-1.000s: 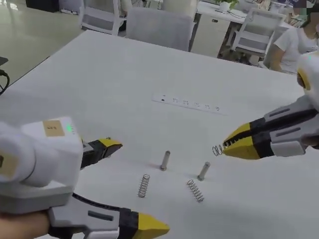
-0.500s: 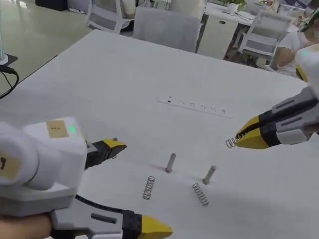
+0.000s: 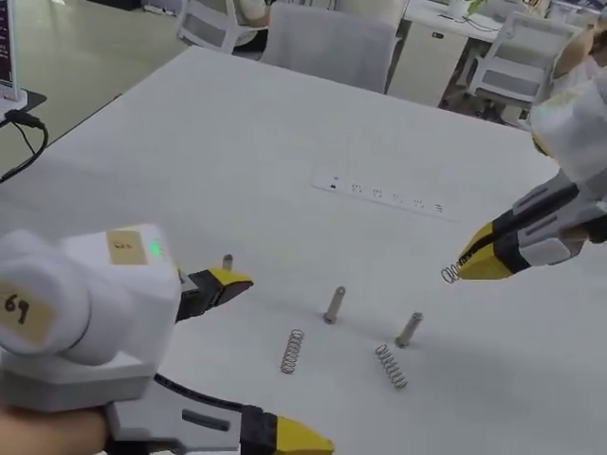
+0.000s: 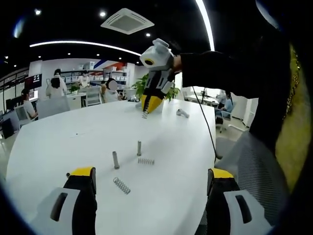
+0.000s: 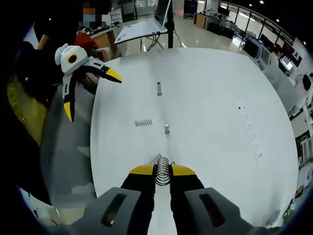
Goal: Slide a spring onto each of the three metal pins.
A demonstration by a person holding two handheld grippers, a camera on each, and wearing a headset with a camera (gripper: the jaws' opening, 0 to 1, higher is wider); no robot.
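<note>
My right gripper (image 3: pixel 471 265) is closed on a spring (image 3: pixel 450 273): in the right gripper view its jaws (image 5: pixel 163 172) pinch the coil (image 5: pixel 163 170) between the yellow tips, and most of the coil juts out past them. It hangs in the air above the white table (image 3: pixel 237 142), off to the right of the pins and touching none of them. My left gripper (image 3: pixel 270 360) has its jaws wide apart with nothing between them, as the left gripper view (image 4: pixel 151 174) shows. All three pins stand bare on the table: the left pin (image 3: pixel 227 262) just beyond my left gripper's upper tip, the middle pin (image 3: pixel 334 305), and the right pin (image 3: pixel 409 329), which is the one nearest the spring I hold. Two more springs lie flat on the table in front of the pins, the left loose spring (image 3: pixel 292 351) near the middle pin and the right loose spring (image 3: pixel 390 366) just beside the right pin. A power strip (image 3: pixel 387 196) sits flush in the table farther back
</note>
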